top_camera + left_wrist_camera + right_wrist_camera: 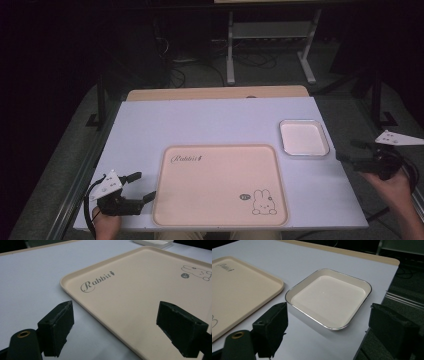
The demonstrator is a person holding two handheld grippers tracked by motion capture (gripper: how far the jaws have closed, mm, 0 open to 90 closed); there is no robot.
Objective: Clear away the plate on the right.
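1. The table [200, 120] is the largest thing. It has a pale bluish-white top, and a wooden strip [217, 93] runs along its far edge. Both grippers are at its near side, one at each corner.

2. The beige tray [220, 184] lies flat on the table, just beside the left gripper [138, 186], on the side toward the right gripper. It carries the word "Rabbit" in one corner and a small rabbit drawing [263, 202] in the opposite corner. In the left gripper view the tray [140, 297] is directly ahead of the jaws, and its near rim runs between them.

3. The small white dish [304, 137] is square with rounded corners and a thin shiny rim. It lies ahead of the right gripper [347, 151], near the jaws but not touching them, and beyond the far right corner of the tray with a gap between. In the right gripper view the dish [329, 297] is in front of the jaws and looks empty.

4. The left gripper is held by a hand [106, 222] at the near left corner of the table. Its jaws are spread wide and hold nothing. One jaw seems to be over the tray rim, but I cannot tell if it touches.

5. The right gripper is at the right edge of the table, held by a hand [392, 182]. Its jaws are also spread apart with nothing between them. The far jaw is out past the table edge.
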